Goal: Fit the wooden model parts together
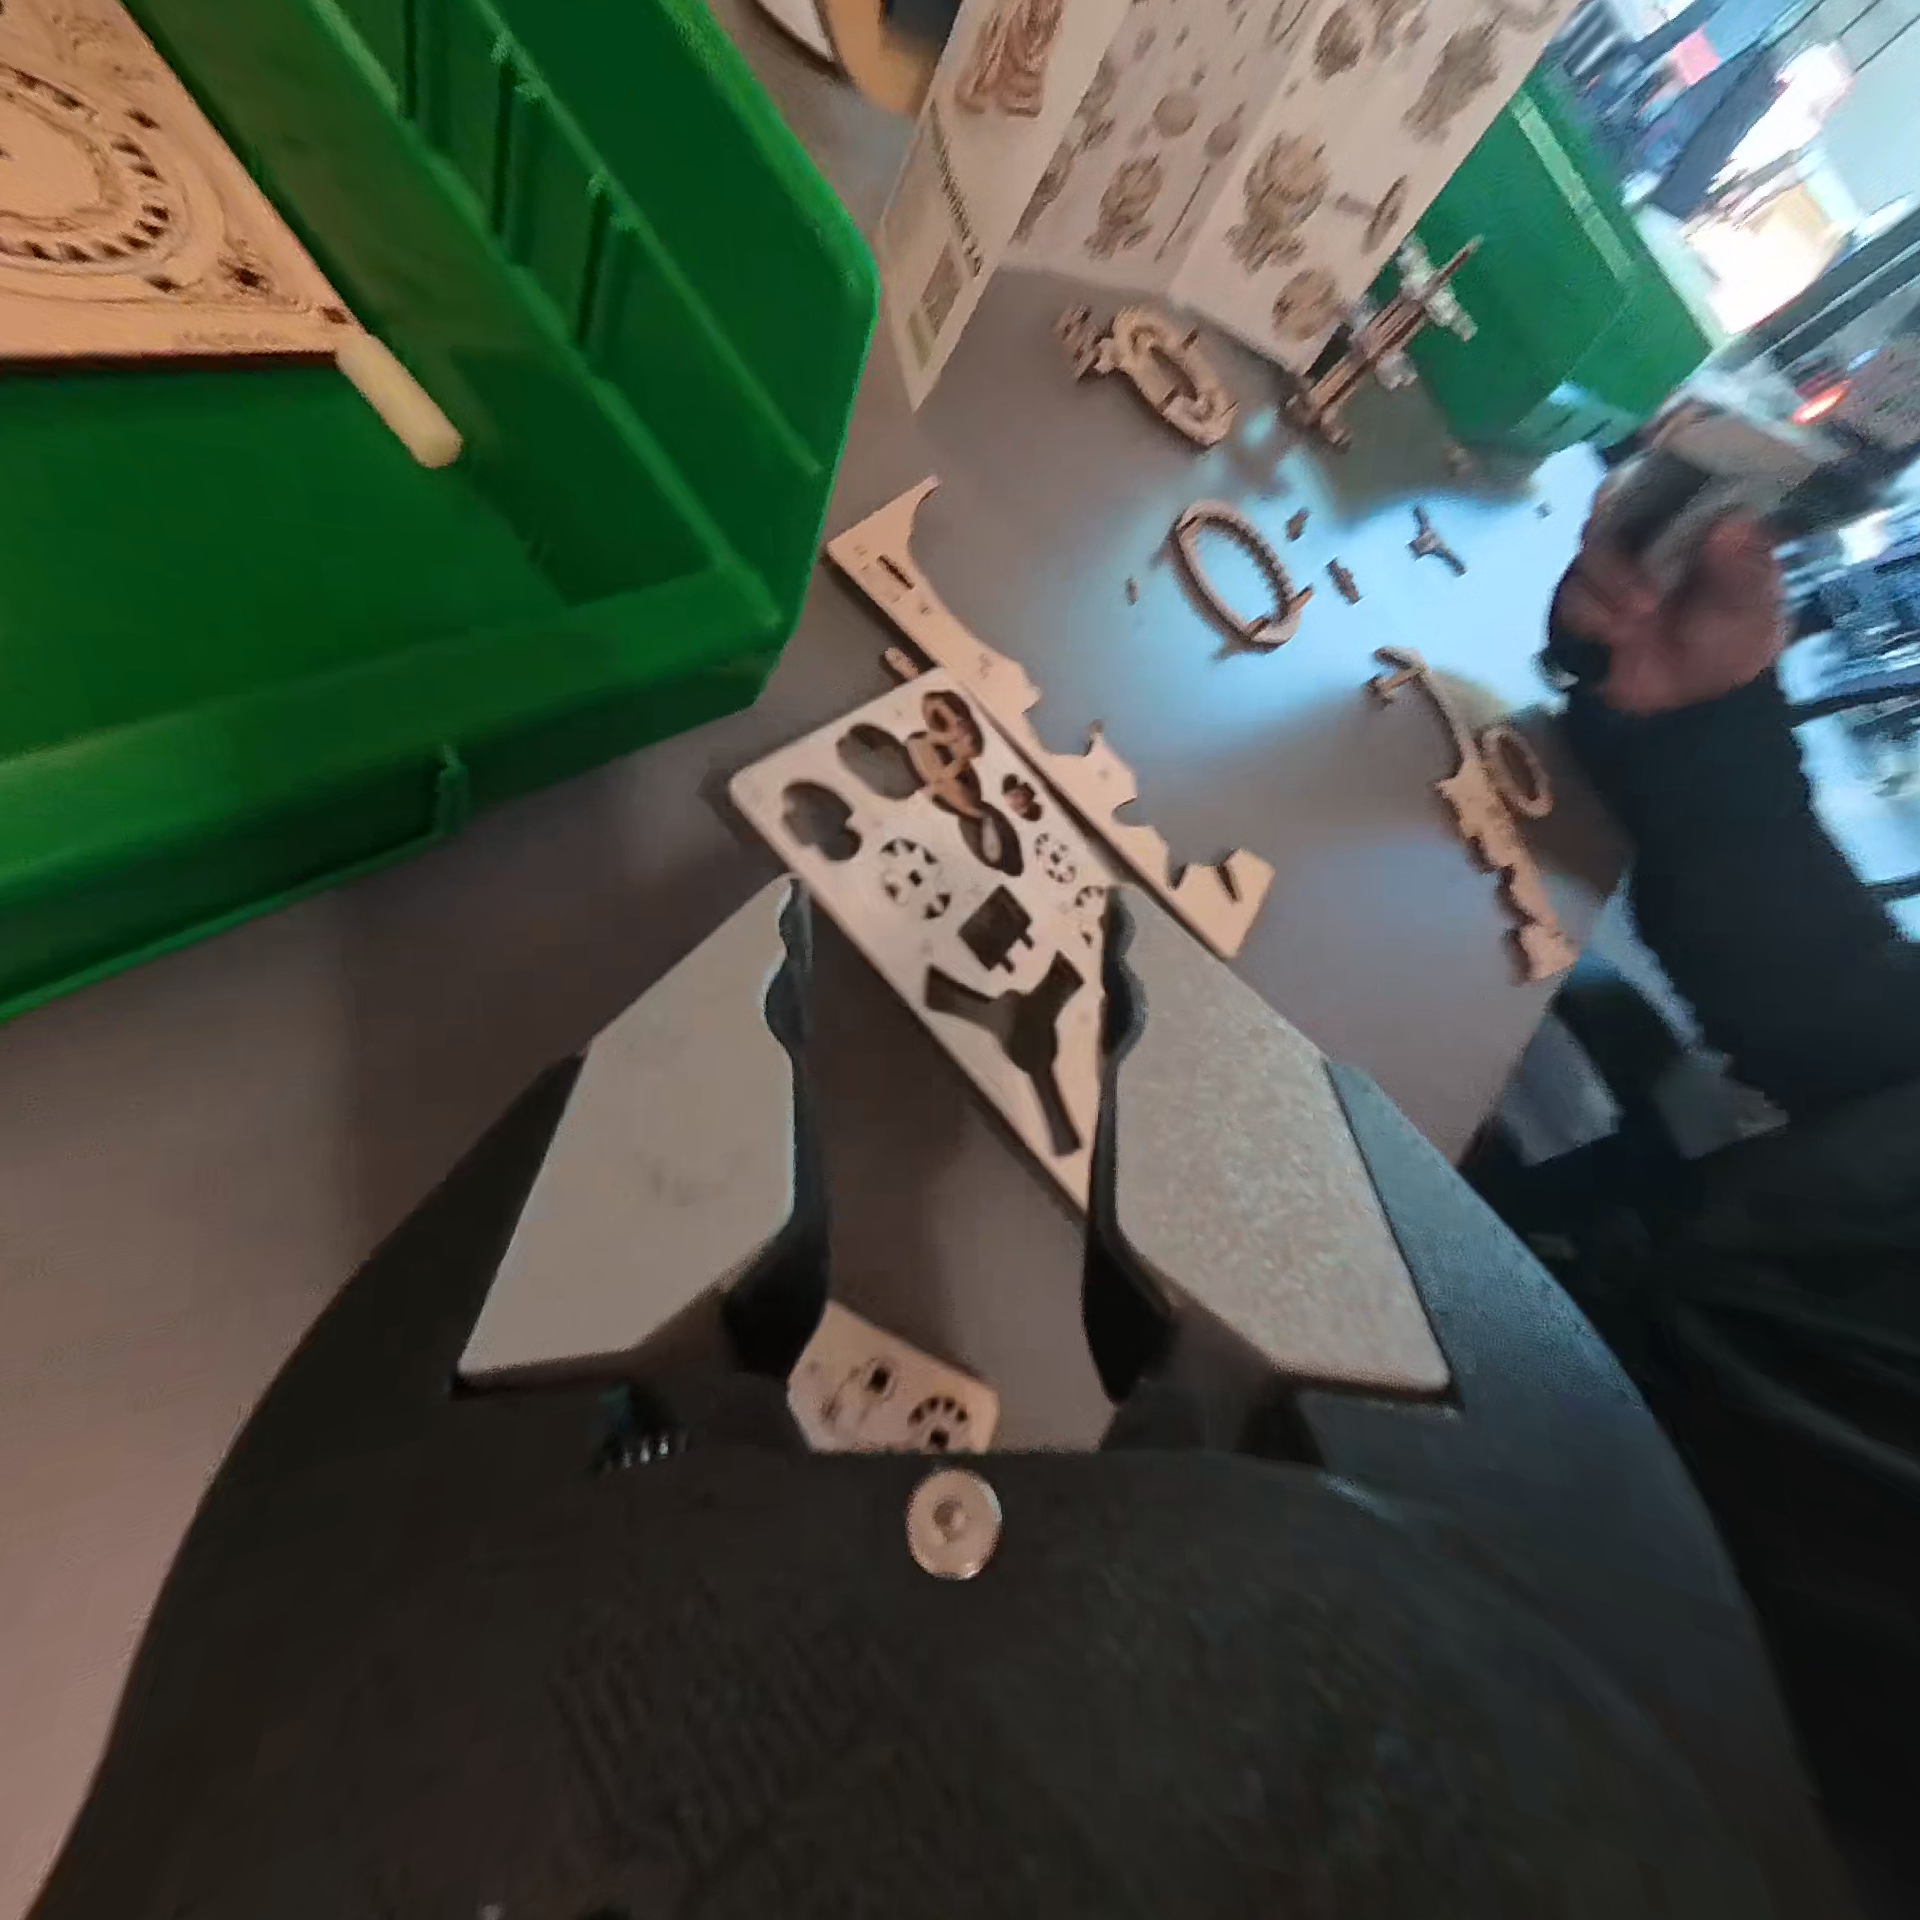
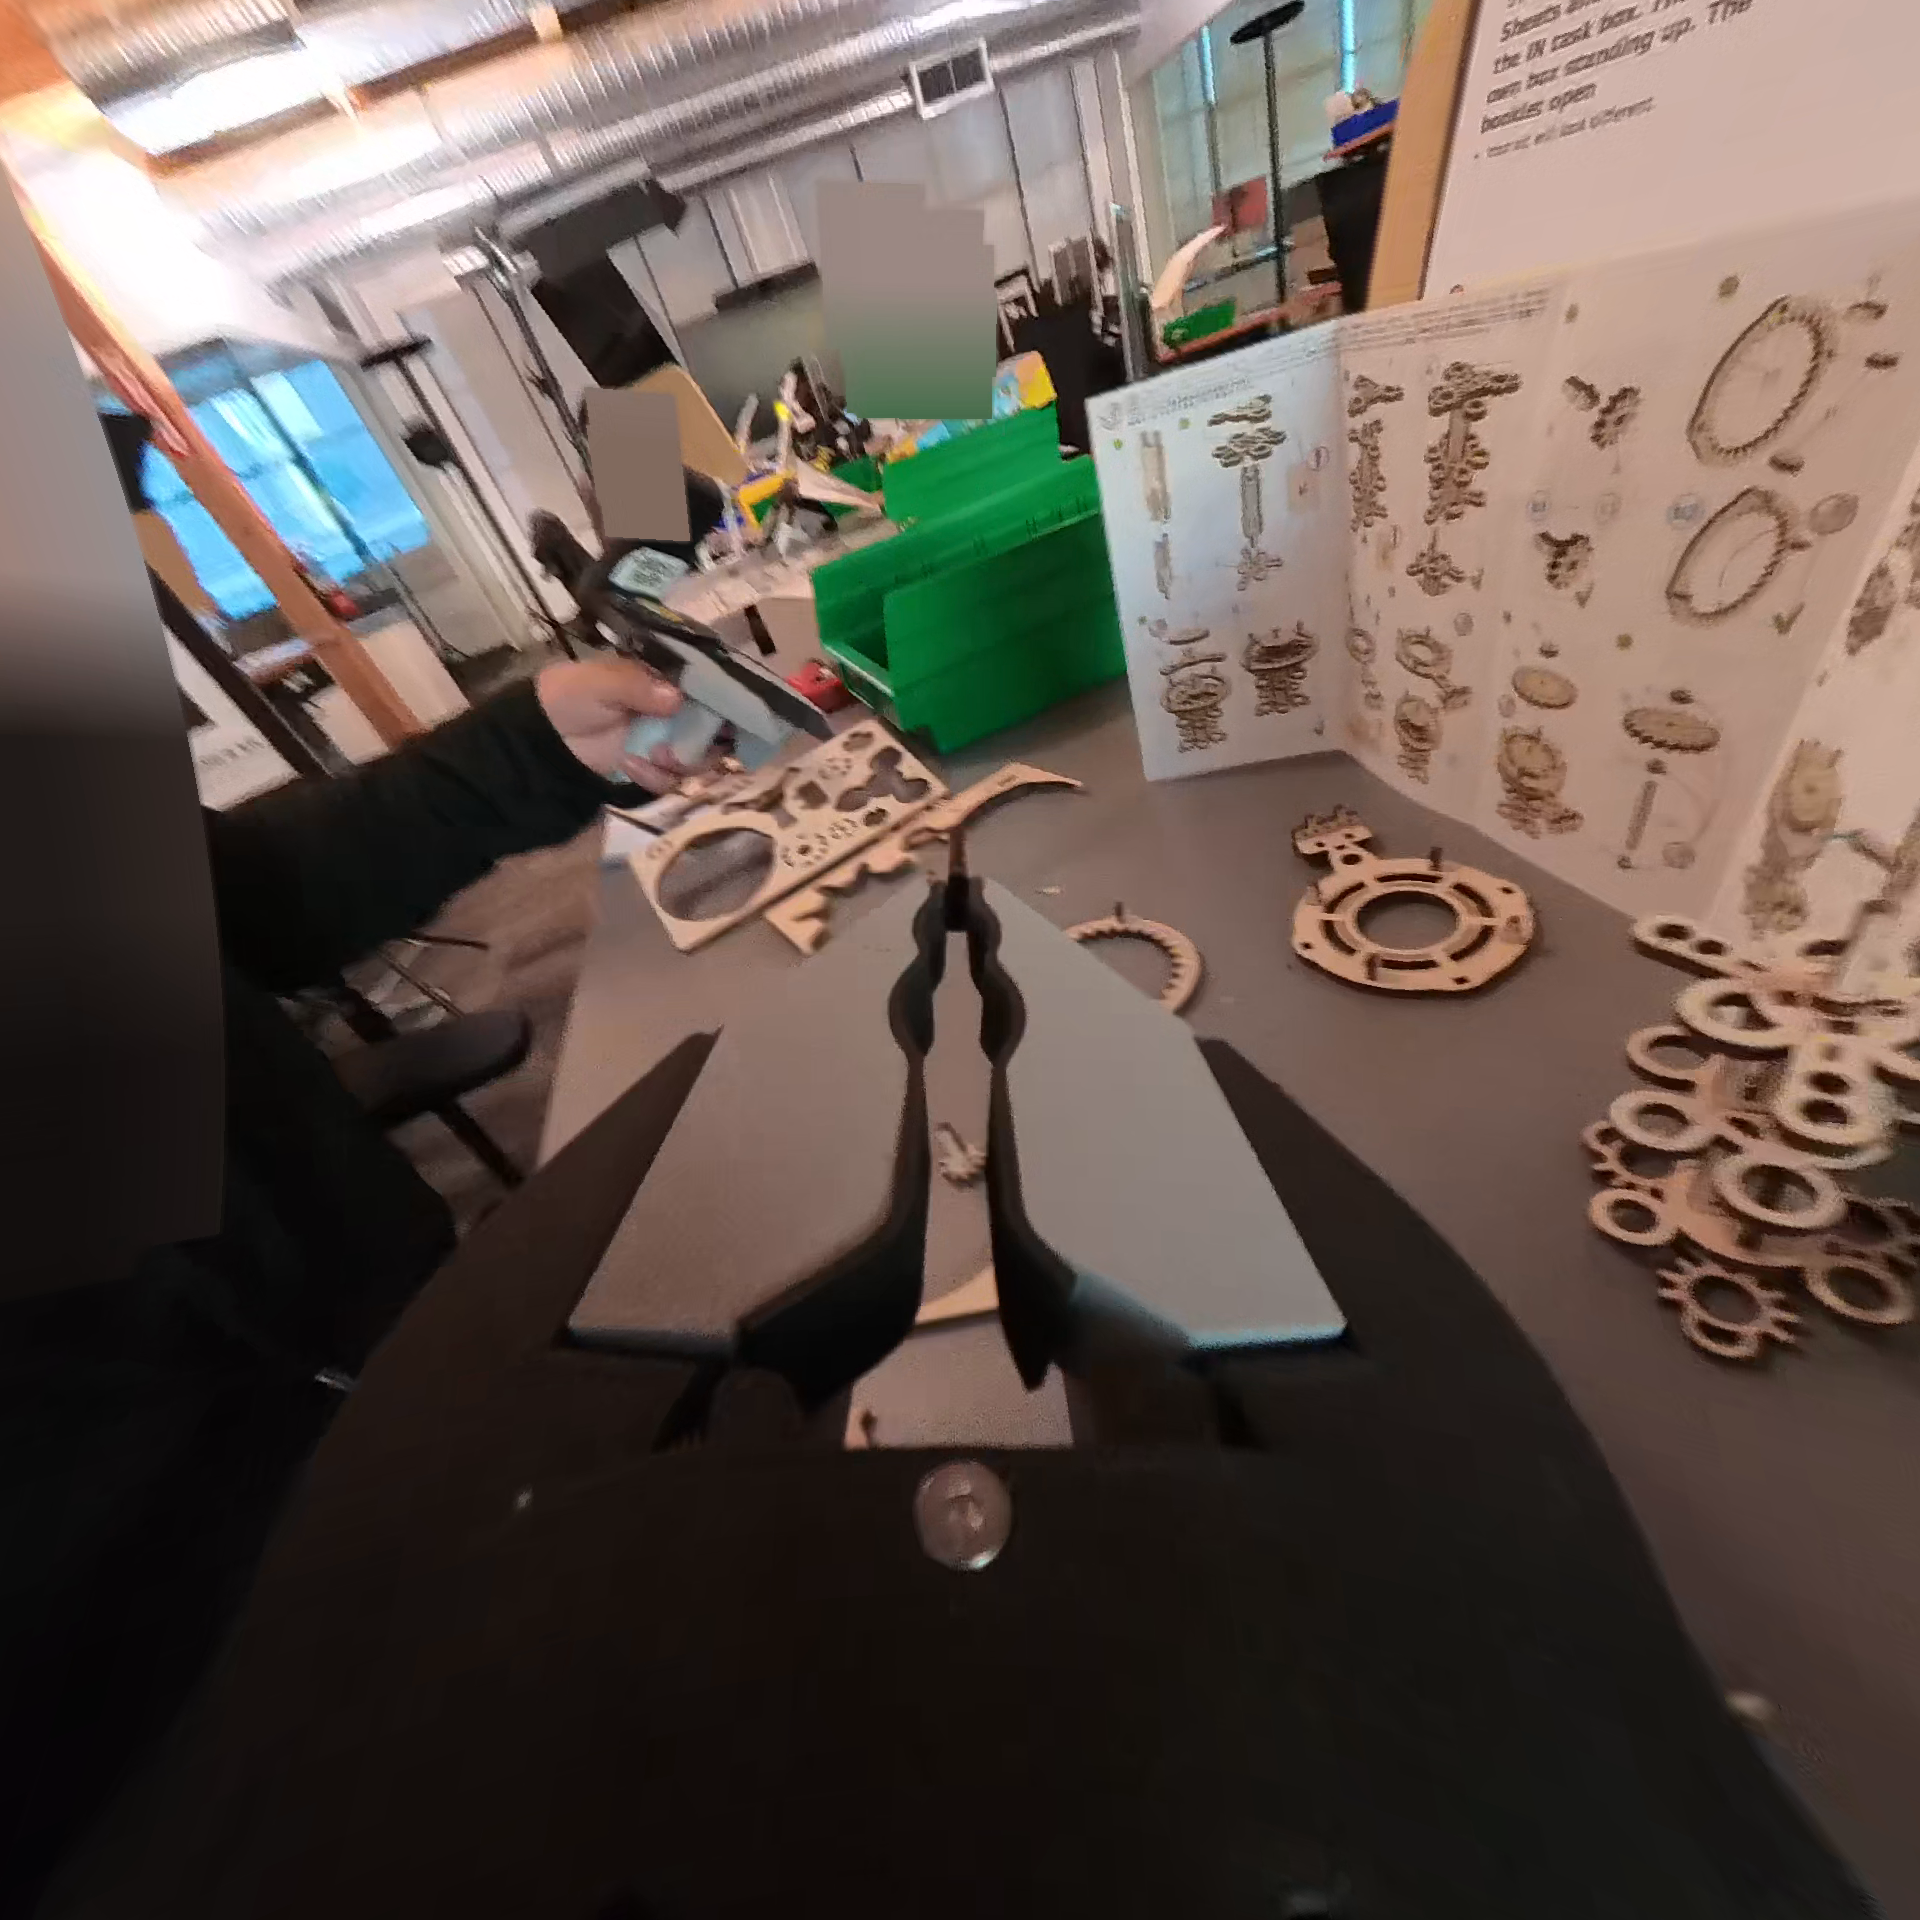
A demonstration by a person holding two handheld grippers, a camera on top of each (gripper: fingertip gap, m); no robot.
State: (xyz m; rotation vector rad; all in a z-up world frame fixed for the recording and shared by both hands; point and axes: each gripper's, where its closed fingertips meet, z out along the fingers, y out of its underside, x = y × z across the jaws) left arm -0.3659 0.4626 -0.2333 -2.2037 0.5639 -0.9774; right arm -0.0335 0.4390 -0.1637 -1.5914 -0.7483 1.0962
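In the left wrist view my left gripper (image 1: 956, 920) is open and empty, its fingers on either side of a pale wooden sheet (image 1: 940, 883) with cut-out shapes, which lies flat on the grey table (image 1: 312, 1091). In the right wrist view my right gripper (image 2: 956, 899) is shut on a small thin wooden pin (image 2: 954, 857) that sticks up from the tips. That view also shows the left gripper (image 2: 800, 717), held by a hand over the same wooden sheet (image 2: 800, 810). A round wooden ring plate (image 2: 1413, 925) and a toothed arc (image 2: 1148, 961) lie ahead.
A green bin (image 1: 436, 468) holding a wooden sheet stands at the left. A folded instruction sheet (image 2: 1455, 571) stands at the back. A pile of wooden rings (image 2: 1766, 1153) lies at the right. More green bins (image 2: 966, 623) stand beyond. Loose wooden parts (image 1: 1236, 582) are scattered on the table. My right fingertips sit around 35 centimeters from my left ones.
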